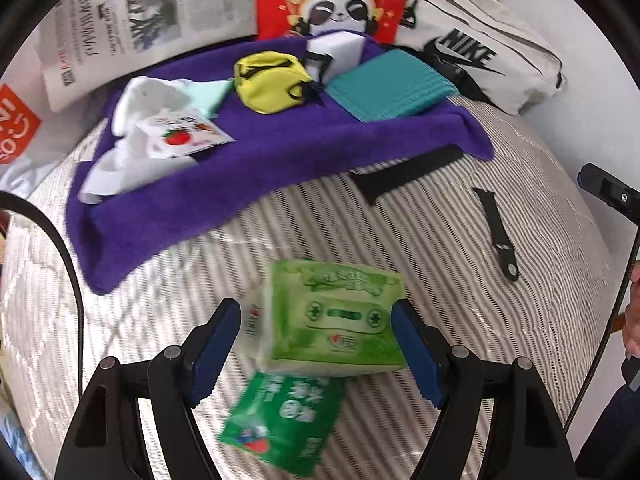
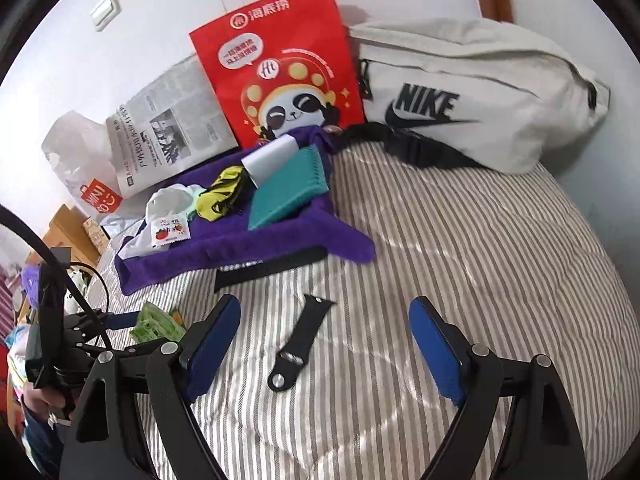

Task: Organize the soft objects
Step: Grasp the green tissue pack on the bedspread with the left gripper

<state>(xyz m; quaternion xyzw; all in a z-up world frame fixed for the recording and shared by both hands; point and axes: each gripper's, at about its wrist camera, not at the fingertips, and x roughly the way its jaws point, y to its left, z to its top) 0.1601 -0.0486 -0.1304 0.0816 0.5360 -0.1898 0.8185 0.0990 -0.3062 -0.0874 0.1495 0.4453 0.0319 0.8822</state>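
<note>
Our left claw (image 1: 316, 344) stands spread around a green tissue pack (image 1: 336, 316), pads apparently clear of its sides, a second green packet (image 1: 280, 420) lying beneath on the striped quilt (image 1: 420, 240); our right claw (image 2: 324, 344) gapes empty over a black watch strap (image 2: 300, 344). Ahead we see the purple towel (image 1: 240, 184) bearing a yellow pouch (image 1: 272, 80), teal cloth (image 1: 388, 84) and white items; behind stand a red panda bag (image 2: 276, 64), newspaper (image 2: 168, 128) and Nike bag (image 2: 480, 96)
</note>
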